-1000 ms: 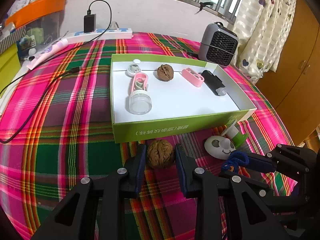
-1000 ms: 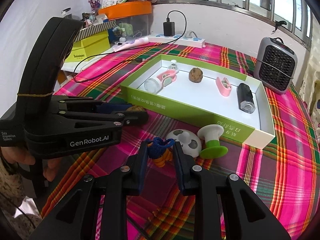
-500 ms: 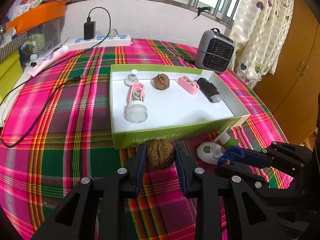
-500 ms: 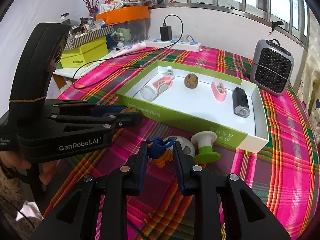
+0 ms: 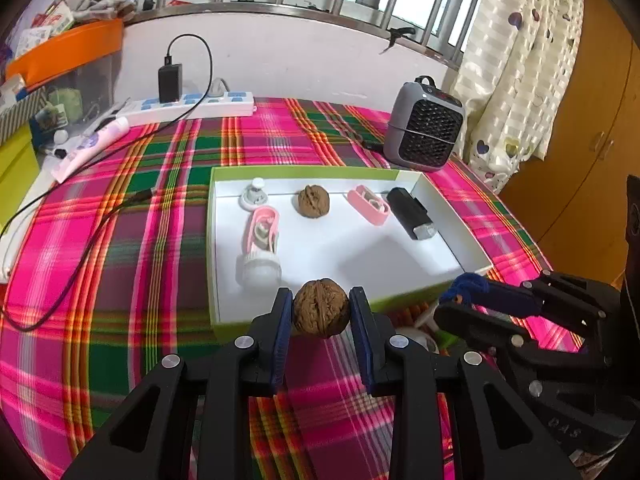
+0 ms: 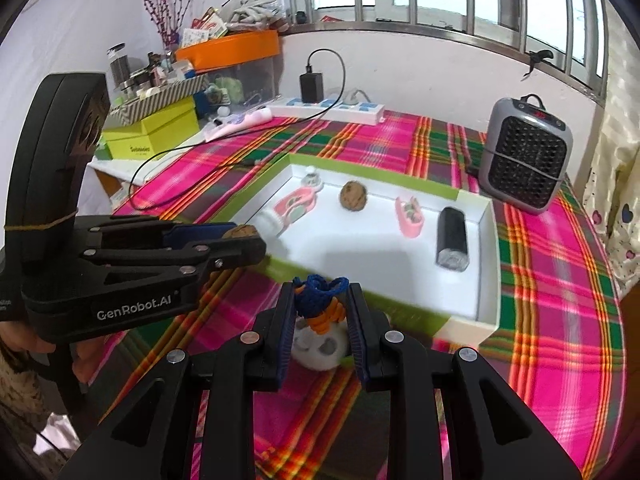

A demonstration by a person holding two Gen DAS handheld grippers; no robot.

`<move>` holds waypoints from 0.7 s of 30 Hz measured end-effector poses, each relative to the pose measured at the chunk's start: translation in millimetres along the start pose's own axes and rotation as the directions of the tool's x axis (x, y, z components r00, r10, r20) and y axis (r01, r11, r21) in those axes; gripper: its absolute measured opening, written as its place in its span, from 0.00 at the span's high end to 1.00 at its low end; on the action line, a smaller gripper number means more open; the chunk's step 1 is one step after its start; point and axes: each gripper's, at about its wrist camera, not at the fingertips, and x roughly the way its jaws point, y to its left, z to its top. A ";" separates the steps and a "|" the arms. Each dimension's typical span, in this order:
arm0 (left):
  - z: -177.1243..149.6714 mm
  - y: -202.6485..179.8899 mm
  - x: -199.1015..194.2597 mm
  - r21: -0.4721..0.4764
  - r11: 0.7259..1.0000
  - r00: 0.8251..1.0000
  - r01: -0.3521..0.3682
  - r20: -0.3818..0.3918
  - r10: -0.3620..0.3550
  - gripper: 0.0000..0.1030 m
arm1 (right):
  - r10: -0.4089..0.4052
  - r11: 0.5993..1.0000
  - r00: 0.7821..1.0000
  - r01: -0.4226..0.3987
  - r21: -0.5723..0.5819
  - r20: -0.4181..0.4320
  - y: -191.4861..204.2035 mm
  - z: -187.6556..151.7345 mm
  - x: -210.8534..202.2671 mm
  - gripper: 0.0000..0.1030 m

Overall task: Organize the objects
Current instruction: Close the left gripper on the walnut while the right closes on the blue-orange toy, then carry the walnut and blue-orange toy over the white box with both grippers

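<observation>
My left gripper (image 5: 320, 312) is shut on a brown walnut (image 5: 320, 314), held in the air over the near wall of the green-rimmed white box (image 5: 304, 174). My right gripper (image 6: 320, 308) is shut on a blue and orange knitted toy (image 6: 322, 300), raised above a white round object (image 6: 320, 346) on the cloth. In the box lie a second walnut (image 5: 314, 200), a pink-topped clear bottle (image 5: 260, 248), a small white cap (image 5: 253, 196), a pink case (image 5: 368, 210) and a black cylinder (image 5: 412, 214). The left gripper, walnut tip showing (image 6: 240, 232), appears in the right wrist view.
A grey heater (image 5: 424, 132) stands behind the box at the right. A white power strip (image 5: 192, 106) with a black charger and cable runs along the back. Yellow boxes (image 6: 152, 132) and an orange-lidded bin (image 6: 228, 50) crowd the left shelf. Plaid cloth (image 5: 100, 280) covers the table.
Both grippers have risen off the cloth. The walnut now hangs over the box's near wall, and the knitted toy is lifted above the white object. The green-based item has slipped from sight.
</observation>
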 end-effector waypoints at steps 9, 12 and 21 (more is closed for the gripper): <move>15.3 -3.6 13.1 0.016 1.000 1.000 -0.001 -0.003 0.001 0.74 | -0.026 0.999 1.000 0.026 0.032 -0.013 -23.7 13.4 15.2 0.75; 22.1 -3.4 21.2 0.018 1.000 1.000 -0.005 -0.004 0.005 0.74 | -0.036 0.999 0.999 0.036 0.034 -0.024 -30.1 17.2 22.4 0.75; 38.4 -1.4 48.4 0.025 0.999 0.999 -0.021 -0.025 0.021 0.74 | -0.047 0.998 0.997 0.049 0.043 -0.059 -48.5 31.2 48.8 0.74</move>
